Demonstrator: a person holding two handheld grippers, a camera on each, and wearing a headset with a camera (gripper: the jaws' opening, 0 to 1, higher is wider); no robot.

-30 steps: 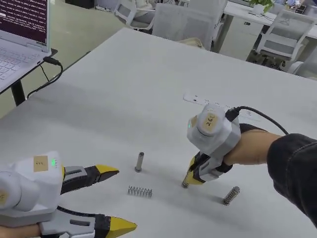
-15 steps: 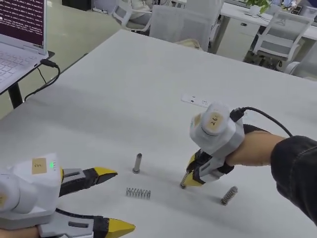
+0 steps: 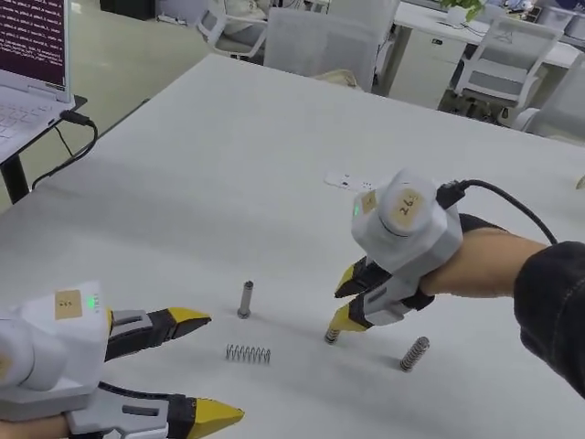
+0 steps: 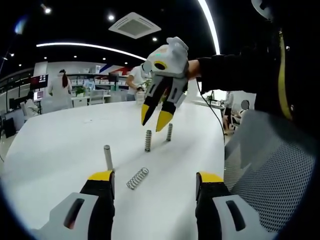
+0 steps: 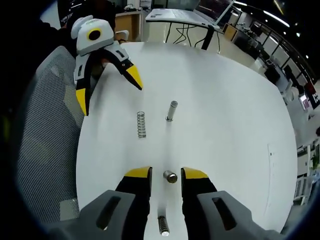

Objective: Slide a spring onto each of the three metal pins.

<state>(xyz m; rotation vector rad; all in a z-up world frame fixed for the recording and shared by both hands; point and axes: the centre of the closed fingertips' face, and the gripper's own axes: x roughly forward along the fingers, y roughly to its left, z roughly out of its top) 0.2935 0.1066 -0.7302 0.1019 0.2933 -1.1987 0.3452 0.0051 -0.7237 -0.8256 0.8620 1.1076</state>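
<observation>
Three metal pins stand on the white table. The left pin (image 3: 245,299) (image 4: 108,156) (image 5: 171,110) is bare, and a loose spring (image 3: 248,353) (image 4: 137,178) (image 5: 141,123) lies in front of it. The middle pin (image 3: 331,336) (image 4: 148,140) (image 5: 170,176) wears a spring. My right gripper (image 3: 344,302) (image 5: 166,173) hangs open just above it, one jaw on each side. The right pin (image 3: 414,354) (image 4: 169,132) (image 5: 163,225) also carries a spring. My left gripper (image 3: 210,366) (image 4: 156,177) is open and holds nothing, low at the near left, pointing toward the loose spring.
A laptop (image 3: 32,64) with a cable sits on a stand at the far left. A small white label (image 3: 350,181) lies on the table beyond the pins. Office chairs (image 3: 320,41) stand past the far edge. A mesh chair back (image 5: 47,145) is beside the near edge.
My right gripper's jaws have spread apart and lifted slightly from the middle pin, where they were shut low on it. The left gripper holds still. The head camera has drifted.
</observation>
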